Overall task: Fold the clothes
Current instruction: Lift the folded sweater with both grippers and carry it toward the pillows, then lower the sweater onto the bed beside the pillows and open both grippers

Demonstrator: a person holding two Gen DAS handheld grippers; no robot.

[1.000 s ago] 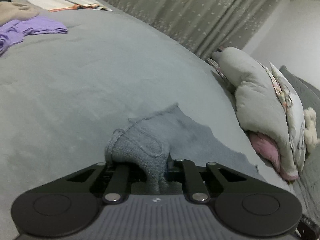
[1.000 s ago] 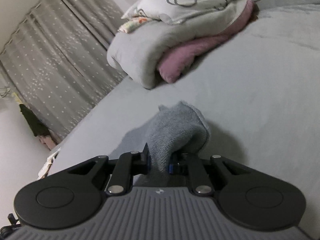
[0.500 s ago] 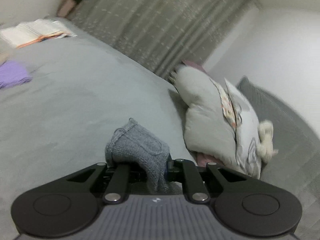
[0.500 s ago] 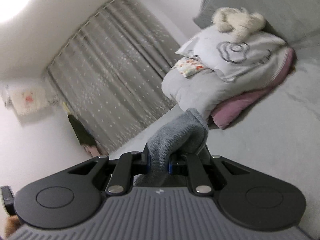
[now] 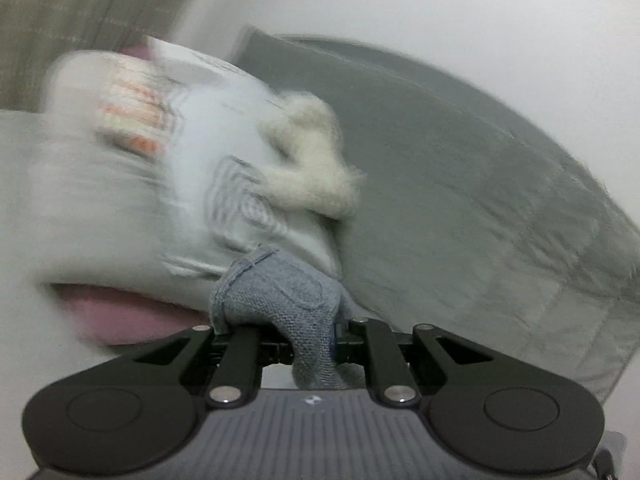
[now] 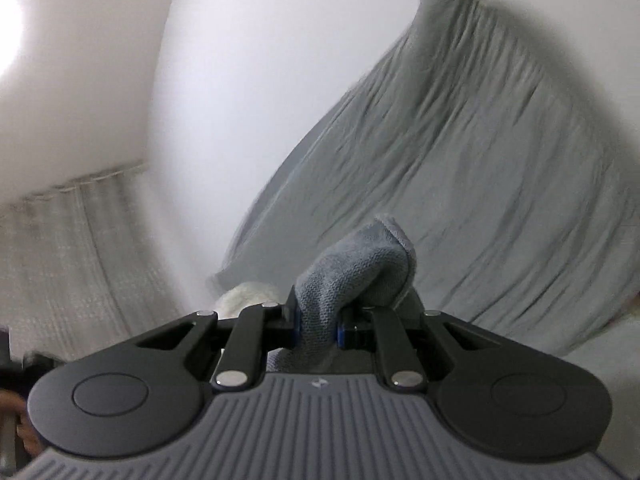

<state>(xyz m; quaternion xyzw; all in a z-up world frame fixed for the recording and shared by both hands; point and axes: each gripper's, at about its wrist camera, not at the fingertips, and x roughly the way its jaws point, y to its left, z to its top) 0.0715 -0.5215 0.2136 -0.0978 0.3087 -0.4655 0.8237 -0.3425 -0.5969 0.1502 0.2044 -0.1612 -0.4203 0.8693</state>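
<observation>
A grey-blue knitted garment [image 5: 288,300] is pinched in my left gripper [image 5: 312,330], with a hemmed corner bunched up above the jaws. My right gripper [image 6: 318,326] is shut on another bunched part of the same grey-blue garment [image 6: 356,272]. Both grippers are raised and tilted up, so the bed surface and the rest of the garment are out of sight. Both views are blurred by motion.
A pile of pale pillows [image 5: 120,160] with a cream plush toy [image 5: 308,156] lies at left, a pink cushion [image 5: 116,316] under it. A big grey upright pillow [image 5: 480,200] leans on the white wall; it also fills the right wrist view [image 6: 500,168]. Curtains [image 6: 60,248] hang at left.
Both grippers have lifted and tilted upward with the garment; the bed surface dropped out of view and the pillows, headboard pillow and wall came into view.
</observation>
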